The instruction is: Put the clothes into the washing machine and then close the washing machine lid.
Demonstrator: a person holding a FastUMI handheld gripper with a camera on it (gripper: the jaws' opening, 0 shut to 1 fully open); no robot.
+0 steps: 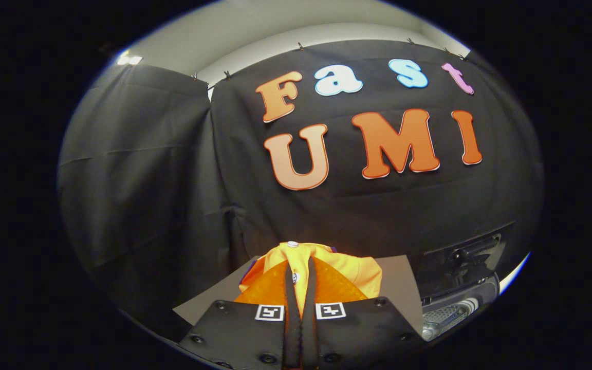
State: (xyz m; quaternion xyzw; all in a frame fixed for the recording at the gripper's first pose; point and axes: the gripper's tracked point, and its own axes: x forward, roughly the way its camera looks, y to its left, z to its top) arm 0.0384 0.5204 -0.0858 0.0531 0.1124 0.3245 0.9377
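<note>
Item: garment (350, 272), orange-yellow, with a white button at its far top edge and a small purple trim showing on the left. The cloth looks soft and bunched, with a mesh-like texture on the parts nearest the fingers.

Position: held between the fingers (291, 288) of the gripper (300, 295), and bulging just ahead of them, above a grey surface (404, 280).

Gripper: fingers pressed nearly together, pinching a fold of the garment; a thin strip of cloth shows in the slit between them.

Washer (460, 277): to the right and slightly nearer, a dark machine with a hinged part and a glimpse of ribbed metal, possibly the drum; the view is too warped at that side to tell whether the lid stands open.

Progress: early to middle. The garment is grasped but not yet in the washer. Left to do: carry it right, drop it into the opening, release, then close the lid.
</note>
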